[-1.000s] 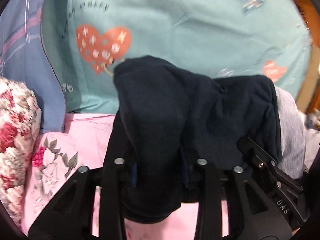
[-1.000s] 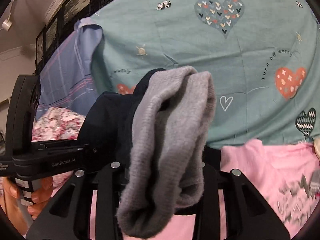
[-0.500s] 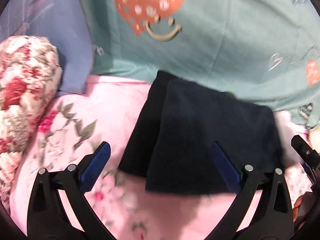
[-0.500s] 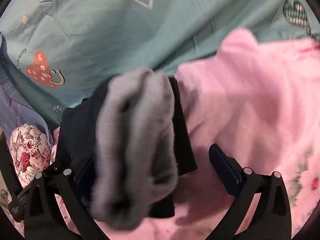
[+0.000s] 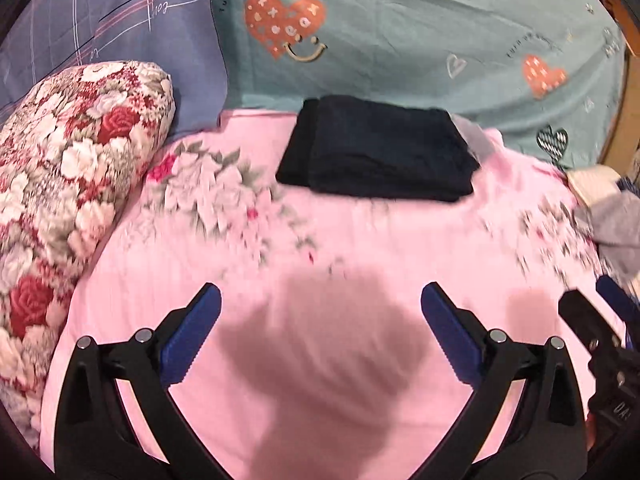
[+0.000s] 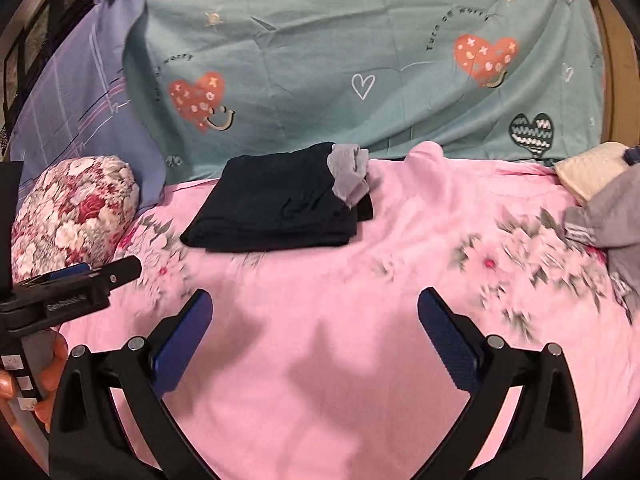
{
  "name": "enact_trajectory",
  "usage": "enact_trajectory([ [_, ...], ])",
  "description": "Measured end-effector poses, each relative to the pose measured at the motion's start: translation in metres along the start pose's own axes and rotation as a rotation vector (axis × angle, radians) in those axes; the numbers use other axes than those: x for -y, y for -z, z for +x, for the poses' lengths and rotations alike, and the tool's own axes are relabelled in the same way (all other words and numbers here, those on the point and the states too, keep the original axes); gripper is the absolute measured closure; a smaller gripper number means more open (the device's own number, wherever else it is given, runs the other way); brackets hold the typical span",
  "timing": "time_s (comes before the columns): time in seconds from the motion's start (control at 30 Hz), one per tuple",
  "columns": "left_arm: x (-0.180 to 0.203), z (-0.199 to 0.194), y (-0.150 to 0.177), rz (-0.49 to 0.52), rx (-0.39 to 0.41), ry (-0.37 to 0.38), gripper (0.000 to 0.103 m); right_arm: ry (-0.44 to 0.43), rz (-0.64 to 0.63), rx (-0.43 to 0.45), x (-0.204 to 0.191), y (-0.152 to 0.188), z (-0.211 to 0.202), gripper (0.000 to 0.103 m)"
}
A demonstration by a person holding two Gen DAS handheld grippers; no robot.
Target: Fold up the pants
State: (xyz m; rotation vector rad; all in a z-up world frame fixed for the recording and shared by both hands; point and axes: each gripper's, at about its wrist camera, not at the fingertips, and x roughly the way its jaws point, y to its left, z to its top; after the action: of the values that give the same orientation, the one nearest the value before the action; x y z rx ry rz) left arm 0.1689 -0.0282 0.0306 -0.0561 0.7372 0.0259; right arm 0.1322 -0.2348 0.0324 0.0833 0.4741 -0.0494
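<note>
Folded pants (image 6: 276, 204) flat on pink sheet (image 6: 320, 300), both grippers' fingers (image 5: 192, 332) (image 6: 448, 336) spread, empty.

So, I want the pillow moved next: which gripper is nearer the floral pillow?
Left. The left gripper sits just right of the floral pillow; the right gripper is farther right, beyond it.

The left gripper (image 5: 320, 308) stood with its two fingers spread wide and nothing between them. The right gripper (image 6: 314, 312) was in the same way, wide apart and holding nothing. In the right wrist view the left hand (image 6: 48, 376) gripped the handle of its tool.
</note>
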Motion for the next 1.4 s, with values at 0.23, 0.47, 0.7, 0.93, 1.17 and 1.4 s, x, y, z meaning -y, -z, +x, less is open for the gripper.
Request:
enact_trajectory([
  [0.23,0.002,-0.014,0.042,0.019,-0.009,-0.005,0.002,0.036,0.056,0.042,-0.015,0.027,-0.034,0.001],
  [0.47,-0.001,-0.009,0.053,0.051,-0.016,-0.024,0.002,0.096,-0.024,0.149,-0.030,0.049,-0.050,0.001],
  [0.7,-0.003,-0.001,0.057,0.039,-0.055,-0.018,0.002,0.102,-0.081,0.143,-0.034,0.055,-0.043,0.001],
  [0.93,-0.004,0.000,0.057,0.032,-0.068,-0.015,0.002,0.086,-0.104,0.115,-0.039,0.060,-0.039,0.001],
  [1.17,-0.006,-0.006,0.057,0.016,-0.031,-0.019,0.002,0.106,-0.139,0.137,-0.045,0.062,-0.043,0.001],
  [1.4,-0.006,-0.005,0.058,0.020,-0.043,-0.018,0.002,0.109,-0.142,0.145,-0.046,0.062,-0.045,0.001],
])
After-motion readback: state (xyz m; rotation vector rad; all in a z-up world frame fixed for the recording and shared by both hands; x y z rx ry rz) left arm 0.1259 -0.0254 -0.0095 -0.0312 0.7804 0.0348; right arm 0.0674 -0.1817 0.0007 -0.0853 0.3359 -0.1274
